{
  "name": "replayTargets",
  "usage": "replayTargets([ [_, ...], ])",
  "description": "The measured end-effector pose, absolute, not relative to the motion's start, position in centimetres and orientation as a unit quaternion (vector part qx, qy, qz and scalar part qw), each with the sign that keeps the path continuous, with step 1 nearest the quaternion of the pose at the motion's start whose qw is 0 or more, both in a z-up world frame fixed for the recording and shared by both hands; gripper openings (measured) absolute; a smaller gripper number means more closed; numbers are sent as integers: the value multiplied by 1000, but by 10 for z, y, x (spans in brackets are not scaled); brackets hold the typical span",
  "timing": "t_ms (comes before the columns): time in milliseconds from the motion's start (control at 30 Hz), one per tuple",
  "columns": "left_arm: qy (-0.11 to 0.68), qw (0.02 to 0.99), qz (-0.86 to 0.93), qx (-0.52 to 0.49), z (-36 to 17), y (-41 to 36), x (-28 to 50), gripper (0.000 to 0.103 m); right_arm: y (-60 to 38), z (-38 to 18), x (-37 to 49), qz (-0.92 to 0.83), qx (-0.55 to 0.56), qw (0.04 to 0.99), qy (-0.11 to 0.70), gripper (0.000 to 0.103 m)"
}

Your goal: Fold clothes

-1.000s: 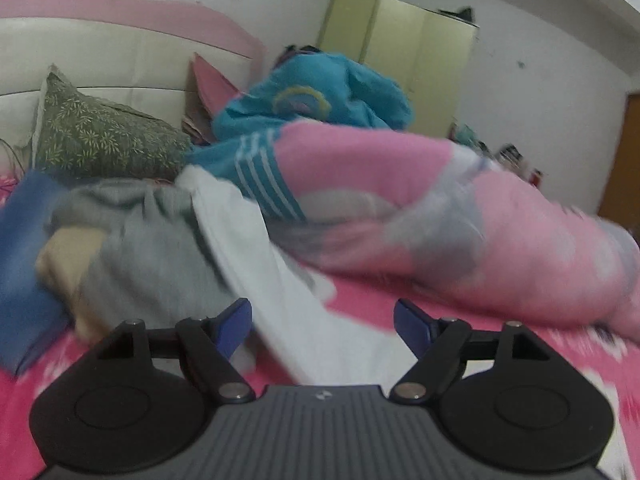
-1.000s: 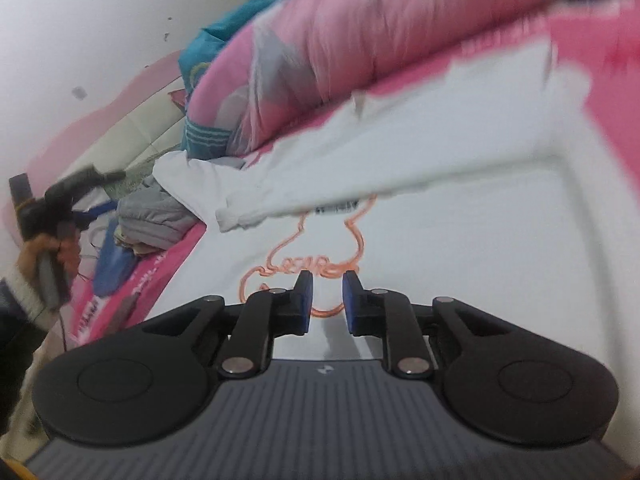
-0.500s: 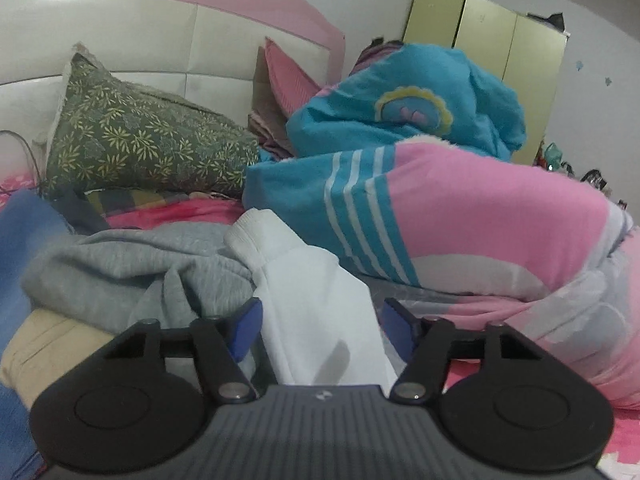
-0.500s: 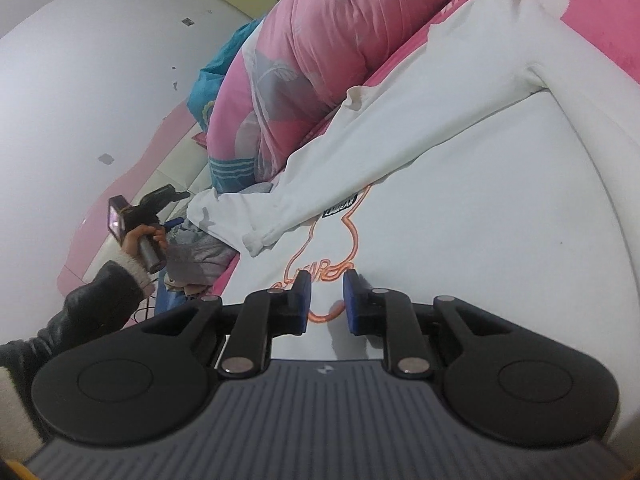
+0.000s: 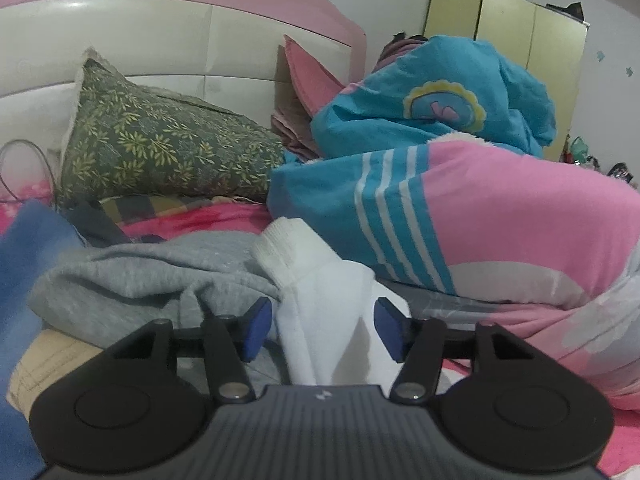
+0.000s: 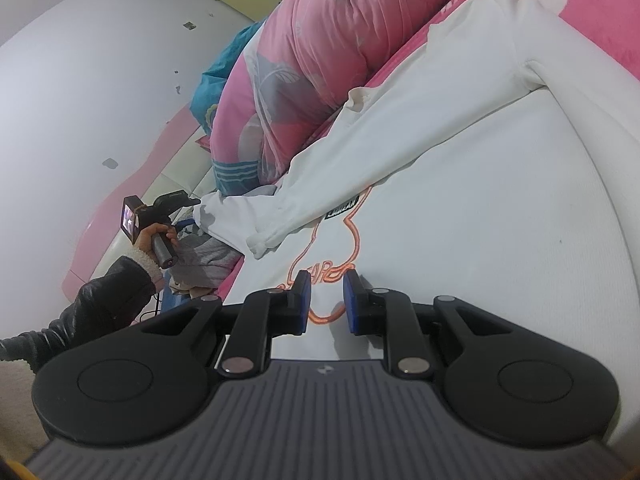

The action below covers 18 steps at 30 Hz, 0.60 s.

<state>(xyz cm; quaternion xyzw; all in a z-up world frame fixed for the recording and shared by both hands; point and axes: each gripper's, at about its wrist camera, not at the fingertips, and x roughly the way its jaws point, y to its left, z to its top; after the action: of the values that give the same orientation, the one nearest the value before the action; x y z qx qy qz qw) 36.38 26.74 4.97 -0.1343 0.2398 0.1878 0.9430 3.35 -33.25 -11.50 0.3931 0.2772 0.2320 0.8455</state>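
Note:
A white sweatshirt [image 6: 480, 208] with an orange outline print [image 6: 320, 272] lies flat on the pink bed. One long sleeve [image 6: 360, 152] is folded across its chest. My right gripper [image 6: 326, 280] hovers over the print, its jaws a narrow gap apart with nothing between them. The other sleeve [image 5: 320, 304], with a ribbed cuff [image 5: 280, 248], runs onto a clothes pile. My left gripper [image 5: 323, 312] stands half open astride that sleeve, and its pads [image 5: 258, 328] do not visibly press on it. The right wrist view shows the left gripper [image 6: 172, 200] held in a hand [image 6: 154, 236].
A grey garment [image 5: 140, 276], a beige one [image 5: 36, 364] and blue cloth [image 5: 20, 264] are piled by the left gripper. A rolled pink and blue quilt [image 5: 500, 220] runs along the bed, with a green leaf-print pillow [image 5: 160, 152] against the white headboard [image 5: 160, 44].
The left gripper swung toward the headboard pile and its jaws narrowed around the white sleeve. The folded sleeve, blurred a second ago, now lies still. The right gripper rolled slightly.

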Motion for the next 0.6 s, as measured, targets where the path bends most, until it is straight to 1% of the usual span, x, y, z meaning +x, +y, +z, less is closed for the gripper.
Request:
replayTargets([
  [67,239,943,189,-133,48,268,366,55,-333,-115,33,232,394,845,277,17],
  [100,239,943,189,-132,47,268,368,45,-333,-115,33,233,394,845,277,17],
  [133,238,944,188,-131,46,268,369,28,-333,-115,33,233,394,845,277,17],
  [167,238,944,187,-129,44,267,370,19,-333,-115,34,233,394,845,277,17],
  [200,240,944,187,-126,43,267,372,8,-334,-115,34,233,394,845,277,17],
  [400,209,956,193,-74,49,243,366,5,-334,-116,34,236,399,843,273,17],
  [600,142,981,131,-1,94,176,328,5,-337,-118,34,245,411,837,265,19],
])
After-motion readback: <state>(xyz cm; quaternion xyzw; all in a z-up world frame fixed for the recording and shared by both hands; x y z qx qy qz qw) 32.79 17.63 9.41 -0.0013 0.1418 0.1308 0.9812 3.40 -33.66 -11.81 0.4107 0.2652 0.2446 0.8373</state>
